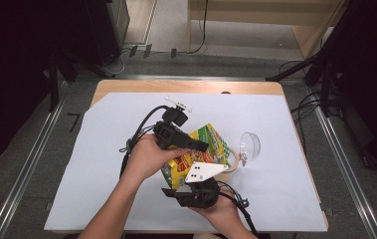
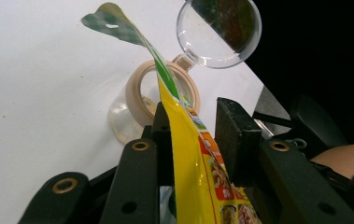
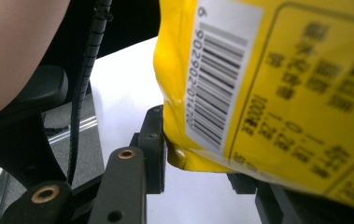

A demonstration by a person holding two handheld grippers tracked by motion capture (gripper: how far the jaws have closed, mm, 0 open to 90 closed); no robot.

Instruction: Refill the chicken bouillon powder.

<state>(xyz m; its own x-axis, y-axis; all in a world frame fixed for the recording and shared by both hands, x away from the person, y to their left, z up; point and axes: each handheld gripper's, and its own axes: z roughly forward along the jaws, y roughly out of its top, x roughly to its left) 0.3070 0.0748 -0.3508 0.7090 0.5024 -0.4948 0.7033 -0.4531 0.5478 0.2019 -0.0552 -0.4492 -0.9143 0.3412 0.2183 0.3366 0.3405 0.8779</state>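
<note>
Tongs [image 1: 196,145] and [image 1: 173,191] both pinch the yellow snack bag [image 1: 203,149], part-open.

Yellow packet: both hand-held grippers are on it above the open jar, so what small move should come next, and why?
Probably tip the yellow packet further toward the jar. The left hand-held gripper holds its upper part, the right hand-held gripper its lower end, and the jar's clear lid is swung open.

Left gripper [image 1: 202,146] reaches from the left, jaws partly apart; right gripper [image 1: 172,192] (nearer the person) likewise.
</note>
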